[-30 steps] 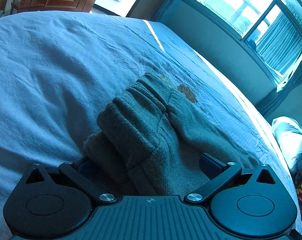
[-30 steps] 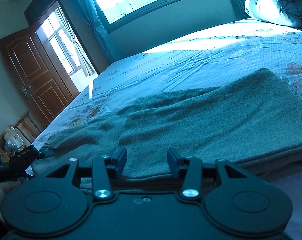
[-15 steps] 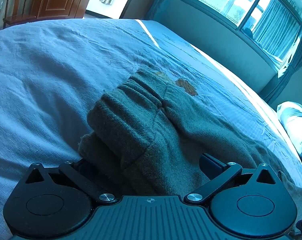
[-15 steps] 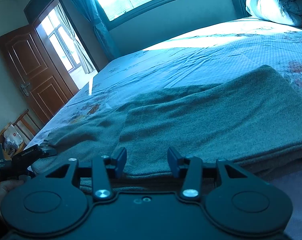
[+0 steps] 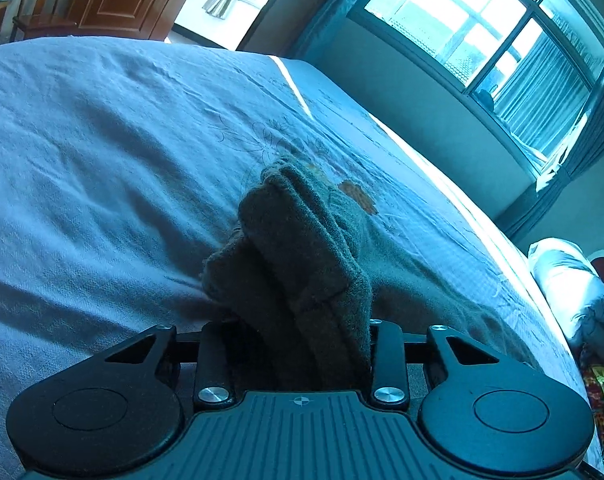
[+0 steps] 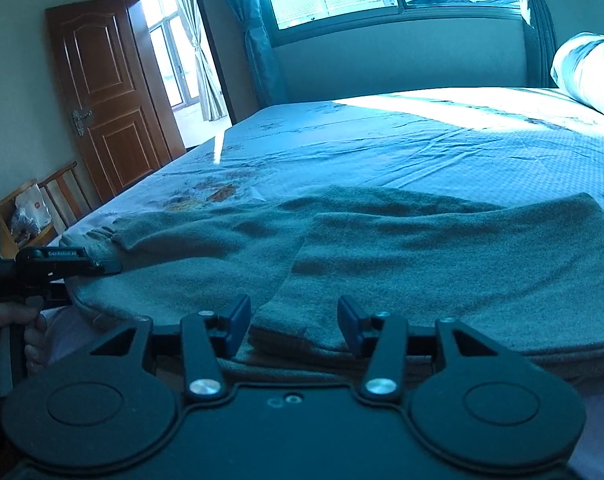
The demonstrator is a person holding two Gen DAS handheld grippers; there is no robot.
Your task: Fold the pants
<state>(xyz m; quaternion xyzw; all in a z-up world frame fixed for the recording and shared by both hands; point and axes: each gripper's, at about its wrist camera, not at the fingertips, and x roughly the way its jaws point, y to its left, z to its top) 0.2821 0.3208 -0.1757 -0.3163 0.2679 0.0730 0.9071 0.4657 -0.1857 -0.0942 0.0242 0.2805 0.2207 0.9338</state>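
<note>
Grey-green fleece pants [image 6: 402,256] lie on the bed, partly folded, one layer over another. In the left wrist view my left gripper [image 5: 297,340] is shut on the bunched cuff end of the pants [image 5: 302,248], which rises between its fingers. That gripper also shows at the left of the right wrist view [image 6: 61,264], clamped on the pants' end. My right gripper [image 6: 293,320] is open at the near edge of the folded layer, its fingers [image 6: 237,320] on either side of the cloth edge.
The pants lie on a wide blue bedsheet [image 5: 101,140] with a flower print. A rolled quilt [image 6: 590,72] sits at the bed's far right. A wooden door [image 6: 101,92] and a chair [image 6: 29,208] stand left of the bed. A window wall runs behind.
My left gripper has closed on the pants' end and bunched the cloth up into a narrow ridge. My right gripper stays open and has lifted its view slightly.
</note>
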